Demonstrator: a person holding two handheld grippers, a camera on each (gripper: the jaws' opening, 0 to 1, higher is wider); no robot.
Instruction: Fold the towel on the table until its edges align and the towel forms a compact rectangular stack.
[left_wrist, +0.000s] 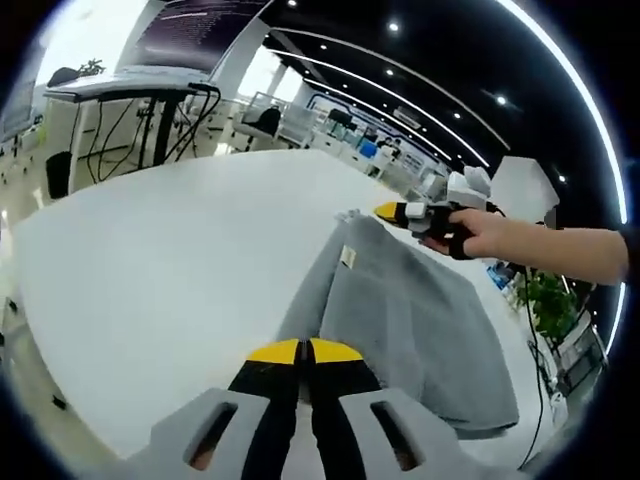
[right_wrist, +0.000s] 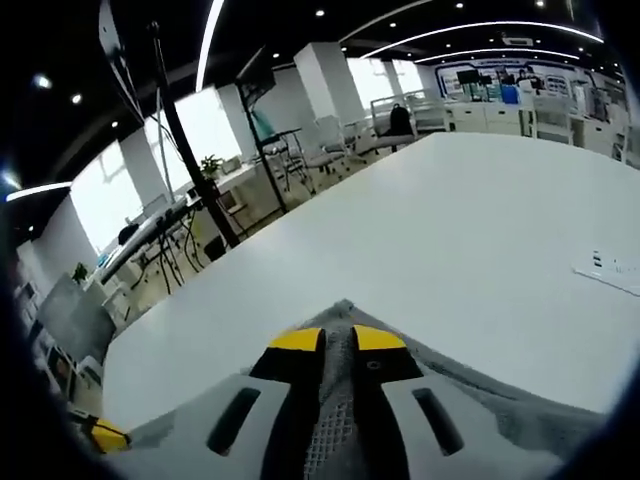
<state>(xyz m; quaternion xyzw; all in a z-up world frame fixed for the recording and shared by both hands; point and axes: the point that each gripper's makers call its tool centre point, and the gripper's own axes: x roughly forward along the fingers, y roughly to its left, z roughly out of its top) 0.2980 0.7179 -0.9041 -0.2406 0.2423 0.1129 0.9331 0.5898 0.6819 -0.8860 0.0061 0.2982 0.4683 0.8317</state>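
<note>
Both claws look clamped on towel corners. At the bottom of the left gripper view, my left gripper (left_wrist: 298, 352) has its yellow tips pressed together on the near end of the towel (left_wrist: 415, 315), though the pinched cloth itself is hard to make out there, so I hedge that grip. At the bottom centre of the right gripper view, my right gripper (right_wrist: 338, 341) is narrow, with grey weave plainly caught between the tips. From the left gripper view I also see that claw at the right of the frame, held in a hand (left_wrist: 490, 235), at the towel's far corner near a small tag (left_wrist: 348, 257).

Grey cloth runs from the lower centre toward the right of that frame, lying on the white table (left_wrist: 150, 260), already narrower than a spread towel would be.

I judge this as the start of a fold: two corners gripped, cloth not yet lifted. Next I need to raise both corners together, carry them over to the opposite edge, and lay them down matched, keeping tension even so the layer does not skew.
</note>
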